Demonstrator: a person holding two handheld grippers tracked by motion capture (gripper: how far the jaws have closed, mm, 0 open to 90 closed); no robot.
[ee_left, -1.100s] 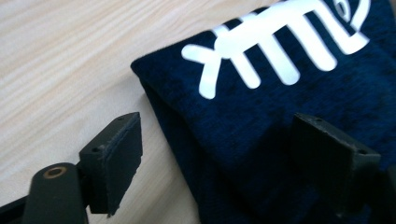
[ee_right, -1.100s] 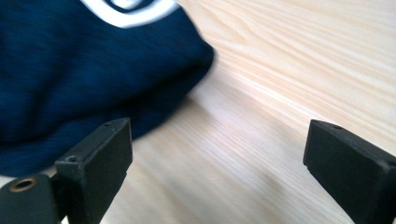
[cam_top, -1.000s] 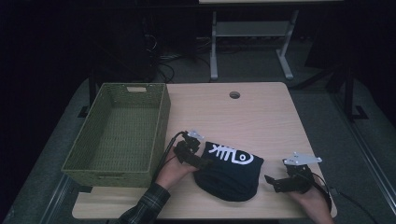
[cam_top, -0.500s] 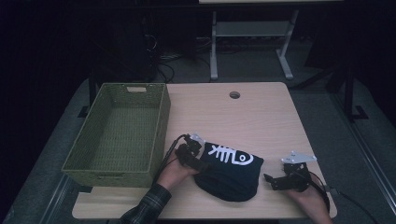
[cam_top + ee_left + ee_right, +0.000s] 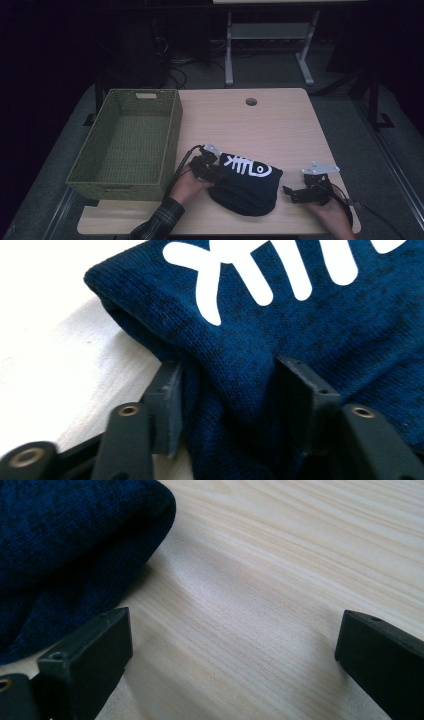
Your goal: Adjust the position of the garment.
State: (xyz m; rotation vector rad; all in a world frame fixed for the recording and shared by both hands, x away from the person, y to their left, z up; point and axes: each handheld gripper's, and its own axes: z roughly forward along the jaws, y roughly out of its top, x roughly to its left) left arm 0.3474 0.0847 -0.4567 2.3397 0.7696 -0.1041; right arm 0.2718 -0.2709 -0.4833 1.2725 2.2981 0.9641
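Folded navy garment [image 5: 247,185] with white fish print lies on bench [image 5: 260,125], just right of green basket [image 5: 130,140]. Left gripper [image 5: 212,170] jaws just closing, now clamped on garment's left fold; likely lift toward basket next. Right gripper [image 5: 295,192] right of garment, jaws apart, nothing between. Garment's underside hidden.

We wear a dark plaid sleeve [image 5: 159,221] and hold black grippers, cables [image 5: 181,162] trailing, a grey plate [image 5: 320,168] atop one.
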